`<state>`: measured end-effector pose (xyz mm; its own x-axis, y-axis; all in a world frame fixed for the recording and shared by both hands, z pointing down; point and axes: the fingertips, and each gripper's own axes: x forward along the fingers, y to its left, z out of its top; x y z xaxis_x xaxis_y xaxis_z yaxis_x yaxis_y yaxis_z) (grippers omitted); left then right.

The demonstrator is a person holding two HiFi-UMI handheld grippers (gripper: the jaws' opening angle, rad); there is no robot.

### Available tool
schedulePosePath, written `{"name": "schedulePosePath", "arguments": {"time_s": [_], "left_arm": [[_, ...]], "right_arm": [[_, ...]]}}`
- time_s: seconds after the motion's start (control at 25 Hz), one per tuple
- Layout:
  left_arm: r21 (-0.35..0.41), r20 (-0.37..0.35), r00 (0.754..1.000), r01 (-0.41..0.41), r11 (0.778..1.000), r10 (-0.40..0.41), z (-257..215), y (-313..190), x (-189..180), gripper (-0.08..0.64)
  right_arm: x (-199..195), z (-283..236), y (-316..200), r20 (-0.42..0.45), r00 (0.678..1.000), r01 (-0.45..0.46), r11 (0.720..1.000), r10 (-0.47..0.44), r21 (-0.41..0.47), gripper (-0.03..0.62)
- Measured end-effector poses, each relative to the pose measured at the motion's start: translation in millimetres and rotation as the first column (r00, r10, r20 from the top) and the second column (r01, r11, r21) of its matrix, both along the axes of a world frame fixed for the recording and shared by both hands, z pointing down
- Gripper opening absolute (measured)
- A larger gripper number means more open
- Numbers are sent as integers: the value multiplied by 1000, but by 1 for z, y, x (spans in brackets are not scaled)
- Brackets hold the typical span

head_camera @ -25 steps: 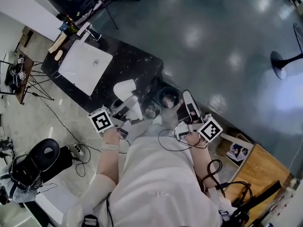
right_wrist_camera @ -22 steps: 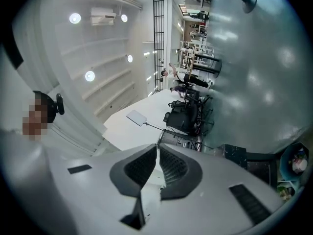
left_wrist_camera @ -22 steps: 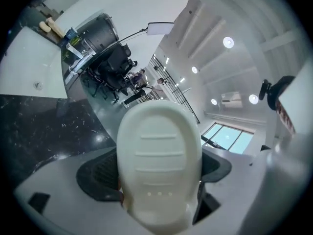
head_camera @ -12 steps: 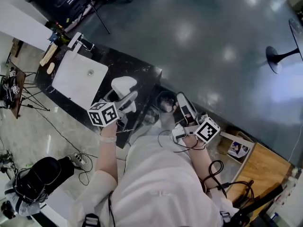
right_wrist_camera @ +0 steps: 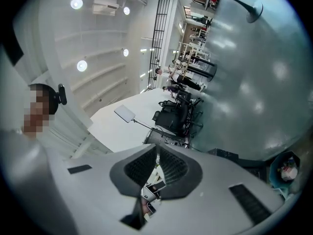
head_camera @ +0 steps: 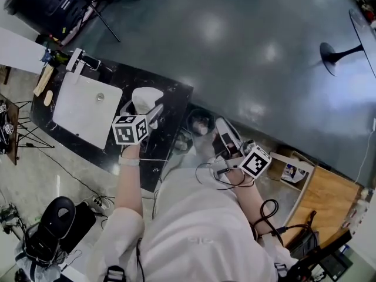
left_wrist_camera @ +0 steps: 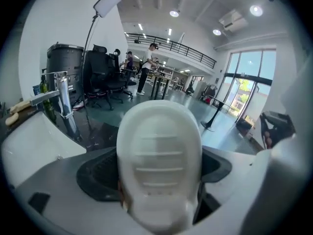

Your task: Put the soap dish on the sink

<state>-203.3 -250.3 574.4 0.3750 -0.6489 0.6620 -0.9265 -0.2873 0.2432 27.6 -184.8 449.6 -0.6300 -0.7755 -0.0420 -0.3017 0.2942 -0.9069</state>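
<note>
The white ribbed soap dish [head_camera: 145,97] hangs over the black stone counter [head_camera: 173,93], just right of the white sink [head_camera: 82,111]. My left gripper [head_camera: 149,111] is shut on it. In the left gripper view the soap dish [left_wrist_camera: 159,151] fills the middle between the dark pads, with the left gripper [left_wrist_camera: 157,177] clamped on its sides. The sink [left_wrist_camera: 27,136] and chrome faucet [left_wrist_camera: 61,92] lie to its left. My right gripper [head_camera: 223,127] is held low near my body, away from the counter. In its own view the right gripper [right_wrist_camera: 156,168] is shut on nothing.
Bottles [head_camera: 50,56] and a faucet [head_camera: 76,60] stand at the sink's far end. A round bin [head_camera: 200,122] sits on the floor beside the counter's end. A wooden board [head_camera: 317,207] lies at the right, a black chair [head_camera: 56,225] at the lower left.
My left gripper has carried the soap dish forward, out over the counter and closer to the sink. The right gripper has stayed near my body.
</note>
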Motion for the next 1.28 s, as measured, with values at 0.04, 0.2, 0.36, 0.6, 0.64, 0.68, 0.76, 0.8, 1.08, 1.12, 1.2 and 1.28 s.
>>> {"name": "schedulePosePath", "arguments": {"time_s": [0.04,0.2,0.36,0.6,0.64,0.68,0.76,0.8,1.08,1.12,1.2,1.28], "left_arm": [[-8,29,1000,-11,1000,11,5,-4,-2,466],[-32,128,991,-31,999,35,20,-21,-10,466],[-65,205,977,-47,997,60,38,-35,-16,466],[-102,240,968,-43,994,67,57,-47,-21,466],[-105,248,966,-43,993,68,59,-48,-21,466],[-108,255,964,-45,993,71,62,-50,-21,466],[-109,279,957,-50,993,78,66,-53,-21,466],[-108,298,951,-54,993,84,67,-54,-22,466],[-109,364,924,-80,991,115,77,-62,-24,466],[-112,374,920,-83,990,119,78,-63,-24,466],[-121,407,903,-98,988,139,81,-64,-23,468],[-125,428,890,-114,986,157,83,-64,-22,468]], "right_arm": [[-1,2,-1,-6,1000,-4,1000,4,-3,35],[-5,11,-4,-29,1000,-10,1000,10,-13,35],[-4,20,-7,-39,999,-27,999,25,-37,35],[0,26,-11,-55,998,-42,998,39,-56,35],[1,27,-11,-57,998,-43,997,40,-58,35],[1,28,-12,-58,997,-45,997,42,-59,35],[2,28,-13,-59,997,-51,997,47,-63,35],[2,29,-14,-61,997,-53,996,49,-65,35],[3,29,-16,-63,996,-65,996,61,-66,35],[3,29,-16,-61,996,-66,996,62,-66,35],[2,29,-16,-57,996,-66,996,62,-66,35],[2,30,-15,-57,997,-64,996,60,-67,35]]}}
